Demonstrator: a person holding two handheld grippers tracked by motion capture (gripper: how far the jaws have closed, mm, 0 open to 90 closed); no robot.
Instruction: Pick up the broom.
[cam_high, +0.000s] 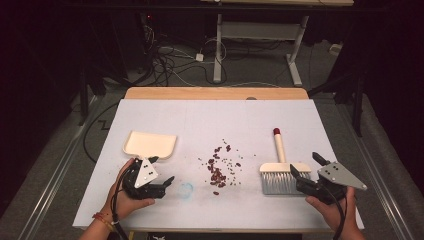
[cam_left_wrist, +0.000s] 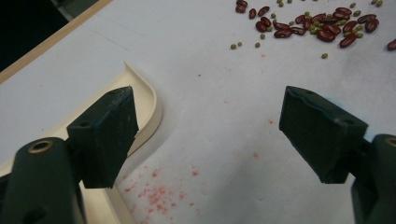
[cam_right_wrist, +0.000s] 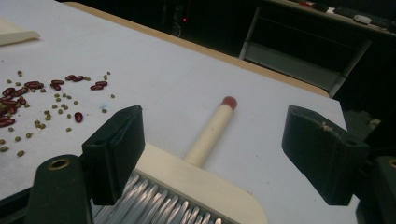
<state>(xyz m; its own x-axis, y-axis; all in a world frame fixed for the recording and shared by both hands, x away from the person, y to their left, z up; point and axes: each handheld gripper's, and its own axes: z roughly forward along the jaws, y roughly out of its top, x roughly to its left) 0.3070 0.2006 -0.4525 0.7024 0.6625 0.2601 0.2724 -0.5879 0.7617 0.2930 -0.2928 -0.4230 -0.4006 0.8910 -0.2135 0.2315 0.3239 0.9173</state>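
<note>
Beans scattered mid-worktop, tools not yet taken

The beans (cam_high: 220, 167) lie between dustpan (cam_high: 149, 144) and brush (cam_high: 281, 167). The left gripper (cam_high: 167, 181) and right gripper (cam_high: 305, 165) both gape wide, empty; grasping each tool likely comes next.

left hand-held gripper (cam_high: 159, 173) agape, right hand-held gripper (cam_high: 306, 166) agape

Cream dustpan (cam_high: 150, 144) lies flat, left. Red beans (cam_high: 218, 171) and small green ones scattered centrally. Cream brush (cam_high: 282, 170), red-tipped handle pointing away, lies right.
</note>
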